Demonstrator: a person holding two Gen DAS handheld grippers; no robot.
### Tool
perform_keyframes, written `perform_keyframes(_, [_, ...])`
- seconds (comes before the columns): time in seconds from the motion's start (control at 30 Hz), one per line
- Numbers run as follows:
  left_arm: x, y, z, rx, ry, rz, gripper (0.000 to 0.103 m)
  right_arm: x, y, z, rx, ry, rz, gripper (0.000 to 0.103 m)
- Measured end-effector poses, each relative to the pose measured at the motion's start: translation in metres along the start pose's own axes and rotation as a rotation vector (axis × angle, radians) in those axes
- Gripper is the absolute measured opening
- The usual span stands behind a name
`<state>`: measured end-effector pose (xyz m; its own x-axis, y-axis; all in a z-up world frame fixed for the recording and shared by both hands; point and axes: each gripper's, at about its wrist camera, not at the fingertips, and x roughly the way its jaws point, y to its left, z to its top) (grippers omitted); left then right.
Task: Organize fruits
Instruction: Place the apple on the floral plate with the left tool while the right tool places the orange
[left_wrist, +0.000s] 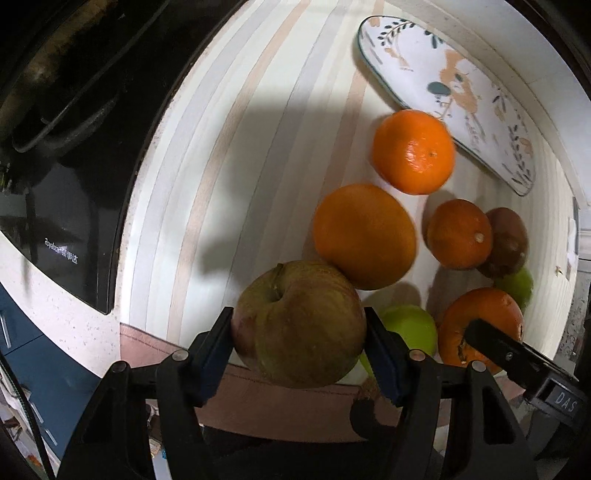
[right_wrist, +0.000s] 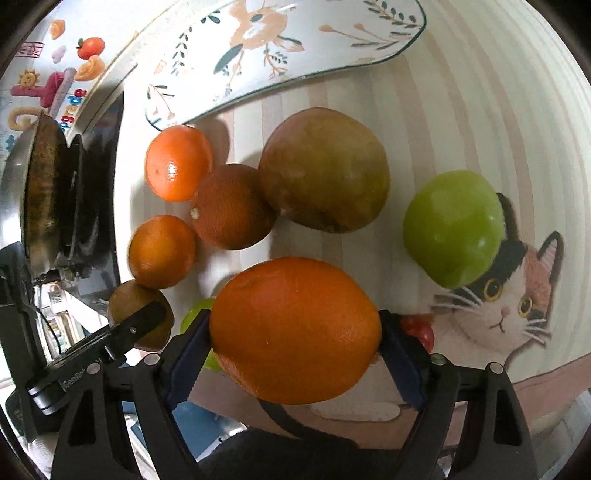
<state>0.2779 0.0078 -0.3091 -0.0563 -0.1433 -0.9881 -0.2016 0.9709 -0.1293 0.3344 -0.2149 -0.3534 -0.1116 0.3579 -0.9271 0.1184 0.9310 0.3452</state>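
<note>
Mid-pick: left hand-held gripper clamped on apple; right hand-held gripper clasping orange. Next: carry both to plate, upper frame.

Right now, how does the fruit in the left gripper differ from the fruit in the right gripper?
The left gripper is clamped on a dull green-brown apple with a reddish blush. The right gripper has an orange between its pads, evenly bright orange.
The apple shows a stem dimple on top; the orange shows only pebbled peel.
The apple's skin looks matte and mottled; the orange's looks uniform.
Shared: both roundish, each filling the span between the pads, above the striped mat.
</note>
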Motion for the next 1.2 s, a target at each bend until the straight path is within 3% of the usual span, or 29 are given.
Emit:
perform_keyframes(0.3, [-0.071, -0.018, 0.007, 0.038, -0.071, -0.091, 0.064, -0.059, 0.001, 0.001, 0.009, -0.053, 0.138, 0.088])
perform_keyframes(0.47, [-0.115, -0.043, 0.056, 0.083, -0.148, -0.147, 0.064, -0.108, 0.007, 0.038, 0.003, -0.130, 0.205, 0.088])
perform_keyframes(0.57, [-0.128, -0.064, 0.095, 0.107, -0.193, -0.140, 0.064, -0.123, 0.008, 0.074, -0.004, -0.184, 0.175, 0.088])
perform_keyframes(0.73, [-0.105, -0.091, 0.166, 0.131, -0.174, -0.093, 0.064, -0.123, 0.003, 0.143, -0.015, -0.213, 0.065, 0.088])
perform_keyframes(0.9, [-0.049, -0.111, 0.225, 0.132, -0.081, -0.051, 0.064, -0.101, -0.004, 0.199, -0.026, -0.172, -0.041, 0.088])
perform_keyframes(1.2, [0.011, -0.106, 0.258, 0.105, 0.080, -0.009, 0.065, -0.066, -0.013, 0.233, -0.042, -0.088, -0.143, 0.088])
